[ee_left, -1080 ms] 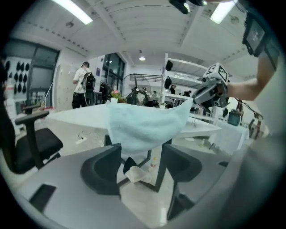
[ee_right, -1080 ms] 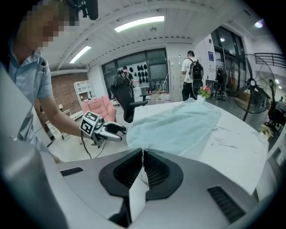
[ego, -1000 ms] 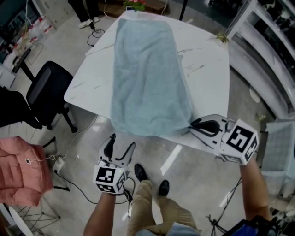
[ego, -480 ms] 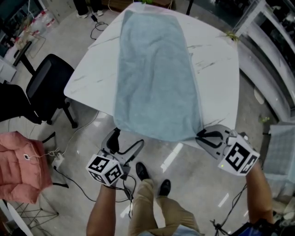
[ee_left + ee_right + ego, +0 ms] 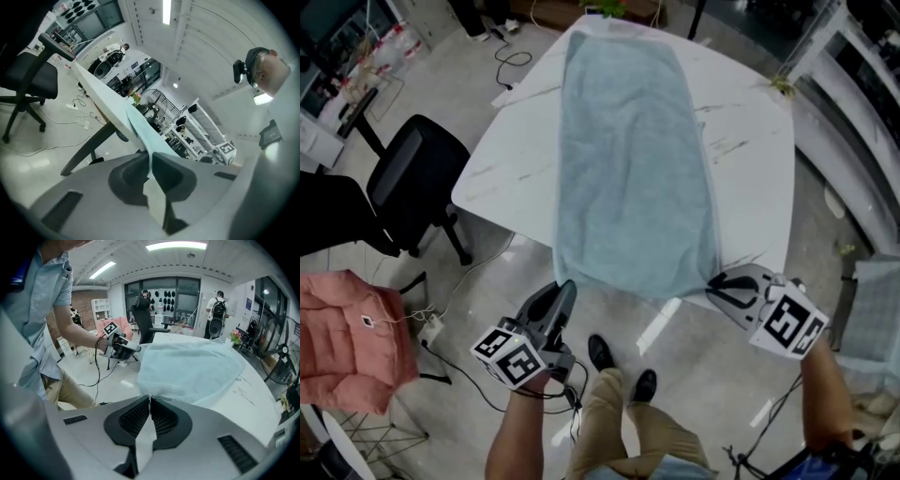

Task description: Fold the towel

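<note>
Tabletop [image 5: 750, 131] with towel [image 5: 633, 159] overhanging its near edge.
Left gripper [image 5: 565, 286] just clamped one near corner; right gripper [image 5: 713, 281] pinches the other.

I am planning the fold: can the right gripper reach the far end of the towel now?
Probably not: the right gripper is shut on the towel at its near corner, and the far end lies across the whole table.
</note>
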`<state>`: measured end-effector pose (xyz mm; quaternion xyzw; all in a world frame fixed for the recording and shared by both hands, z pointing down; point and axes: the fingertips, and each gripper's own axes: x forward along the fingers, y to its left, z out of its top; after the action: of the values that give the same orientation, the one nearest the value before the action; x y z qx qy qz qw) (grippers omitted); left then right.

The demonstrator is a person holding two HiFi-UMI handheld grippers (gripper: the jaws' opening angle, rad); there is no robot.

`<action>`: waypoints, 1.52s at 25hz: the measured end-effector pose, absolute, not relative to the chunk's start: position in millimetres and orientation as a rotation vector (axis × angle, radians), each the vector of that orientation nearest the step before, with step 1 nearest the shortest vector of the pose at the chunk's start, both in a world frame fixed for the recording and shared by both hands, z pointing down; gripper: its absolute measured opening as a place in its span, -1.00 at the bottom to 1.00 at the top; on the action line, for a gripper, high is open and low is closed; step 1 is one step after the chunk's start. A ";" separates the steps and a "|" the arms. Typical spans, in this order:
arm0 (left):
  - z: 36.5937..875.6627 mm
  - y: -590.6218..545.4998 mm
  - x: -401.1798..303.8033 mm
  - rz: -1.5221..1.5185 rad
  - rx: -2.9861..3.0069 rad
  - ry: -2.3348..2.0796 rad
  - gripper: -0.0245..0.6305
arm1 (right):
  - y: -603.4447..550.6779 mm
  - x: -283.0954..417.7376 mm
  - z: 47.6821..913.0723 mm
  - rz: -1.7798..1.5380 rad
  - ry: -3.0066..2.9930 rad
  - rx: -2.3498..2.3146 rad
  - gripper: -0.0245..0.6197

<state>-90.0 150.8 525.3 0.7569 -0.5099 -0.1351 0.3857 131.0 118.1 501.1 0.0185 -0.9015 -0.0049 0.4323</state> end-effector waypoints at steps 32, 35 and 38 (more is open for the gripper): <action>321.3 -8.8 -147.9 -0.414 1.861 -1.461 -0.85 | -52.7 116.0 332.7 0.129 -2.629 0.507 -0.83; 316.6 31.3 -141.8 -0.435 1.849 -1.431 -0.85 | -13.4 121.5 328.3 0.076 -2.602 0.542 -0.83; 320.8 82.7 -137.4 -0.467 1.771 -1.416 -0.85 | 34.4 128.3 330.5 0.036 -2.559 0.565 -0.83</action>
<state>-137.4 82.7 320.8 0.7005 -0.5602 -0.1849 0.4016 128.3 34.4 330.5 0.2084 -0.9434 0.0132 0.2575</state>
